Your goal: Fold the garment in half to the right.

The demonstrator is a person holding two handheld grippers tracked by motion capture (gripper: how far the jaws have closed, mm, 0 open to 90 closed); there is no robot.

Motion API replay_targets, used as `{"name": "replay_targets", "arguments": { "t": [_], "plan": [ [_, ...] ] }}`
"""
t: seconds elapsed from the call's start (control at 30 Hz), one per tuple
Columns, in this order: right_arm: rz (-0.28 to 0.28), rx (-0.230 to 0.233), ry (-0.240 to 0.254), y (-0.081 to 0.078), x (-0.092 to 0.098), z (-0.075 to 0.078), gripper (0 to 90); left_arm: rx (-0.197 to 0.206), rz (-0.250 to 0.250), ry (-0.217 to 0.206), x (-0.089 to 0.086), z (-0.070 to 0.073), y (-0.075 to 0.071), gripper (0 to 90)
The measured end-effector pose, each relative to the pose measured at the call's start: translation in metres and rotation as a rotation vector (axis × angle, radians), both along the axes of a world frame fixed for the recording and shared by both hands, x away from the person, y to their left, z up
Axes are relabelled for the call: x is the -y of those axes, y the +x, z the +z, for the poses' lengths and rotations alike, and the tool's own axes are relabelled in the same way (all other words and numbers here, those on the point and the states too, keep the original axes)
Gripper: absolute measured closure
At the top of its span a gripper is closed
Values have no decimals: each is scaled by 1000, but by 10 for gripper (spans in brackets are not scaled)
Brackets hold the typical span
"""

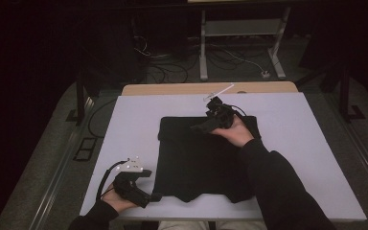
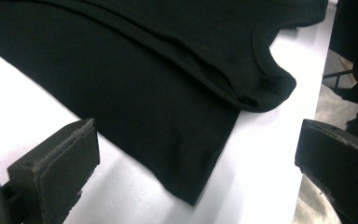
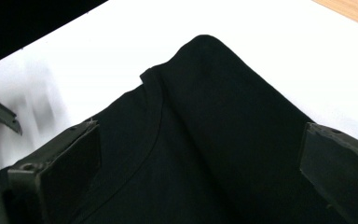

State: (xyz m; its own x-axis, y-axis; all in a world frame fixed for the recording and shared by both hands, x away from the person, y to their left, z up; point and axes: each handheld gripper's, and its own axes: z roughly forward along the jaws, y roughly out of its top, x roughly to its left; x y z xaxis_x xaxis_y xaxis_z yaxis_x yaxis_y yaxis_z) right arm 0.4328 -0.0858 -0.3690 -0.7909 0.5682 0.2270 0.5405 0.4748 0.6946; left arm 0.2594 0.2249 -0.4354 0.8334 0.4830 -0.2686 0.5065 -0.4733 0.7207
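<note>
Garment: a black T-shirt (image 1: 199, 160) is laid flat near the middle of the white table (image 1: 306, 158), partly folded into a rough rectangle; its near edge is seen just short of the table's front edge.
Garment detail, left gripper view: a folded layer with a stitched hem and a curved neckline band (image 2: 261, 44) is seen, and one corner of the cloth is pointed toward the camera between the two fingers.
Garment detail, right gripper view: a rounded fold (image 3: 205, 46) is raised at the far end of the shirt, and a curved seam is traced across the cloth below it.
Left gripper (image 1: 153, 189): it is held in the person's left hand (image 1: 117, 201) at the near left corner of the table, just beside the shirt's near left corner and directed toward it.
Left fingers (image 2: 60, 168): they are spread wide; nothing is pinched, and white table and the shirt corner are seen between them.
Right gripper (image 1: 202, 126): it is held in the person's right hand (image 1: 237, 132) over the far right part of the shirt, angled toward the left.
Right fingers (image 3: 63, 172): they are spread wide above the cloth; whether the cloth is touched cannot be told.
Sleeve: the right forearm, in a dark sleeve (image 1: 278, 187), is stretched across the shirt's right side.
Beyond the table: a wooden edge (image 1: 182, 88) is seen behind the white surface.
</note>
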Motion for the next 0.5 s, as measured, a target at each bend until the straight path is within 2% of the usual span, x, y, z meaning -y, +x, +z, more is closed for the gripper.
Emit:
{"name": "replay_targets", "arguments": {
  "t": [0.17, 0.3, 0.43, 0.5],
  "plan": [
    [-4, -5, 2, 5, -7, -3, 0, -21, -11, 10, 4, -4, -1, 0],
    [-6, -12, -2, 10, -11, -5, 0, -10, -28, 26, 6, -5, -2, 0],
    [-9, -8, -3, 14, -16, -5, 0, -25, -48, 45, 8, -7, -3, 0],
    [-11, -8, -6, 16, -18, -5, 0, -17, -70, 65, 8, -7, -3, 0]
  ]
}}
